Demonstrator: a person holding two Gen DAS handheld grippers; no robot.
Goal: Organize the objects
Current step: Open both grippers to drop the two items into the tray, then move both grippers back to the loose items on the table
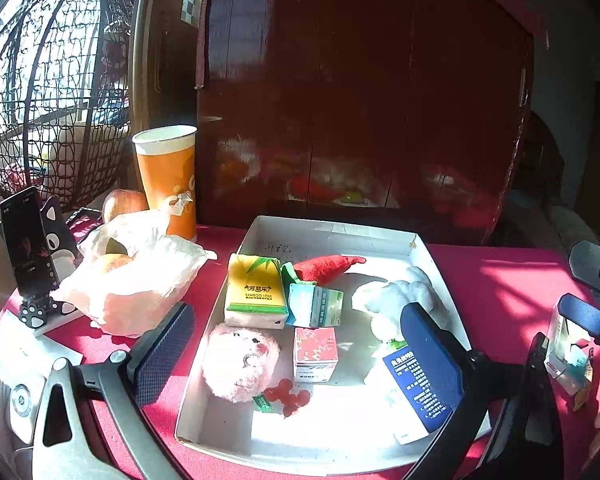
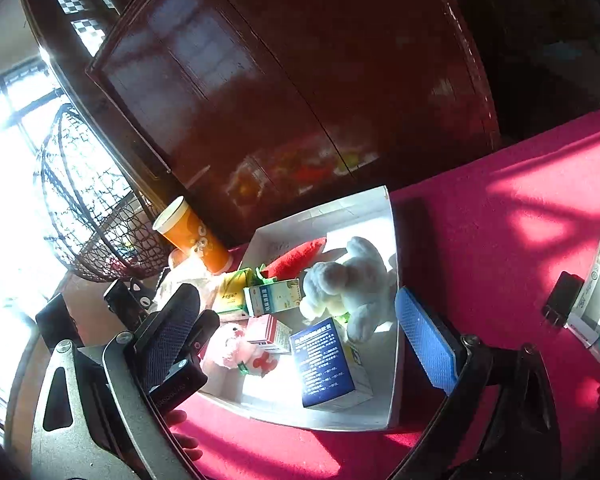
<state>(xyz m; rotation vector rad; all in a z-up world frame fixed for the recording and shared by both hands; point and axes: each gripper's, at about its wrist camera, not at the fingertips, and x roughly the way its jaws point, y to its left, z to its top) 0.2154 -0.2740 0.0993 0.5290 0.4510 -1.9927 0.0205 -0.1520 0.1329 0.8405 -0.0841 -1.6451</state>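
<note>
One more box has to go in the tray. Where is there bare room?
Free: the tray's near strip, between the pink plush and the blue box, and the red cloth right of the tray. Crowded: the tray's far half, around the tissue pack and white plush.

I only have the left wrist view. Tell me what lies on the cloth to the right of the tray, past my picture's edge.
Observer: A black charger plug lies on the red cloth, well apart from the white tray.
Operator: Now check the right gripper for me.
Observer: The right gripper is open and grips nothing.
Operator: Report on the blue box; I see only part of it.
Observer: The blue box lies wholly inside the tray, blue printed face up, just in front of the white plush toy.
</note>
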